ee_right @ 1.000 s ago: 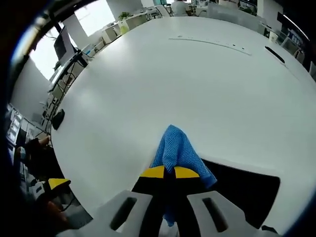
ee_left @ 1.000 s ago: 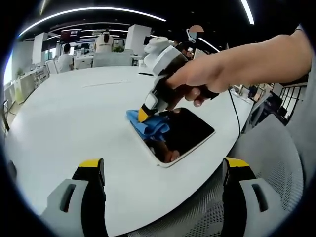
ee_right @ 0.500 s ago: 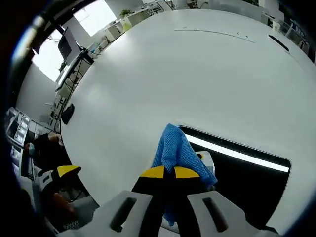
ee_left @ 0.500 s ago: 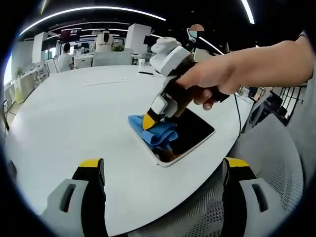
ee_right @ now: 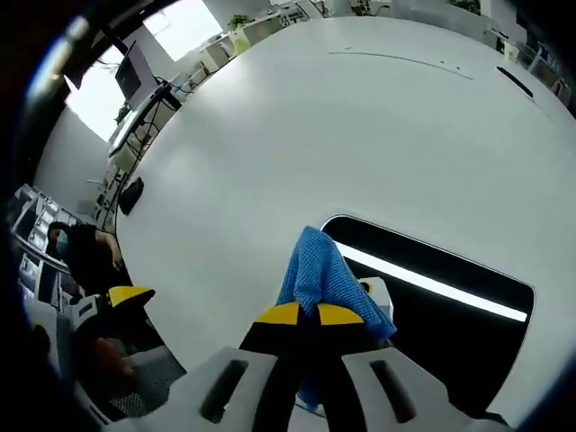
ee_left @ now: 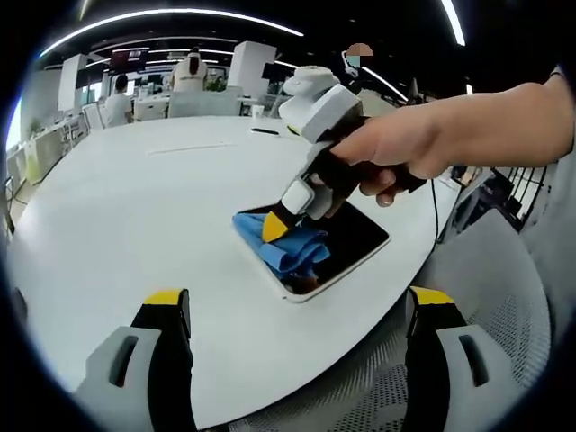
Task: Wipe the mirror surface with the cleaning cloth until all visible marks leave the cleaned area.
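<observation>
A dark rectangular mirror (ee_left: 346, 243) with a white rim lies flat on the round white table (ee_left: 135, 216). A bunched blue cleaning cloth (ee_left: 290, 249) rests on the mirror's left part, and my right gripper (ee_left: 275, 227) is shut on it, held by a hand coming in from the right. In the right gripper view the cloth (ee_right: 317, 274) sticks up from the shut yellow-tipped right gripper (ee_right: 309, 313), over the mirror (ee_right: 450, 315), which reflects a bright ceiling light. My left gripper (ee_left: 297, 301) stands open near the table's front edge, holding nothing.
A grey mesh chair (ee_left: 468, 333) sits below the table edge at the right. A dark cable (ee_left: 430, 211) runs off the table's right side. People sit at desks in the far background (ee_left: 117, 99). A small black object (ee_right: 131, 193) lies near the table's left edge.
The right gripper has dragged the cloth along the mirror, toward the near edge and slightly right in the left gripper view. The left gripper has stayed where it was.
</observation>
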The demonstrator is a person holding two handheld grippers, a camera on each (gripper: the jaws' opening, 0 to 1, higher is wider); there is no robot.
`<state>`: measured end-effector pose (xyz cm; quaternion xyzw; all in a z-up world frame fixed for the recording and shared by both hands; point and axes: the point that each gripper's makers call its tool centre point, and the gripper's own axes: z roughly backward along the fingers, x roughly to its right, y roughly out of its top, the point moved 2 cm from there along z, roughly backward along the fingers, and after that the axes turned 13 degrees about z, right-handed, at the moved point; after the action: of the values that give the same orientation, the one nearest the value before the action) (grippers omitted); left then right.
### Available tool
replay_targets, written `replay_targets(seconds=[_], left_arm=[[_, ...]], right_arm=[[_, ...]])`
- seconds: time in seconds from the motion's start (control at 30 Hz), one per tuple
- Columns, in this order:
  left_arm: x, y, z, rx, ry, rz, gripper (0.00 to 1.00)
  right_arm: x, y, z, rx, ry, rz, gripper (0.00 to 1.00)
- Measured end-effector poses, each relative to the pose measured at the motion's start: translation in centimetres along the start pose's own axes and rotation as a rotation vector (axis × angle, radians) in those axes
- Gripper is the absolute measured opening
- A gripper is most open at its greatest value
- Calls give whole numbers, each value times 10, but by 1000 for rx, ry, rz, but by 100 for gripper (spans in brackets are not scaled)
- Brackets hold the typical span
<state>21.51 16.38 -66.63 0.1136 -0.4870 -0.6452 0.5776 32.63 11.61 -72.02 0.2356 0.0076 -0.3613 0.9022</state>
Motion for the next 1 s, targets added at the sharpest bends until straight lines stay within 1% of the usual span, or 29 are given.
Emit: replay_targets(seconds=[0.03, 0.07, 0.1, 0.17, 0.2, 0.3, 0.47, 1.0], left_arm=[[0, 0, 0, 0, 0, -2, 99], [-1, 0, 0, 1, 1, -2, 99], [-2, 0, 0, 4, 7, -2, 99], [-7, 6, 1, 40, 34, -19, 99], [-6, 6, 1, 45, 32, -21, 99], [-4, 4, 1, 31, 28, -21, 99], [-3, 3, 2, 26, 27, -15, 99], [-4, 1, 0, 15, 17, -12, 99]], right_arm=[[0, 0, 0, 15, 0, 53, 0], [0, 0, 0, 22, 0, 69, 0], [0, 0, -1, 19, -1, 52, 0], [0, 0, 0, 22, 3, 50, 0], [1, 0, 1, 23, 10, 45, 0], [1, -1, 2, 28, 21, 0, 0], [4, -1, 2, 36, 33, -21, 0], [18, -10, 8, 51, 34, -40, 0]])
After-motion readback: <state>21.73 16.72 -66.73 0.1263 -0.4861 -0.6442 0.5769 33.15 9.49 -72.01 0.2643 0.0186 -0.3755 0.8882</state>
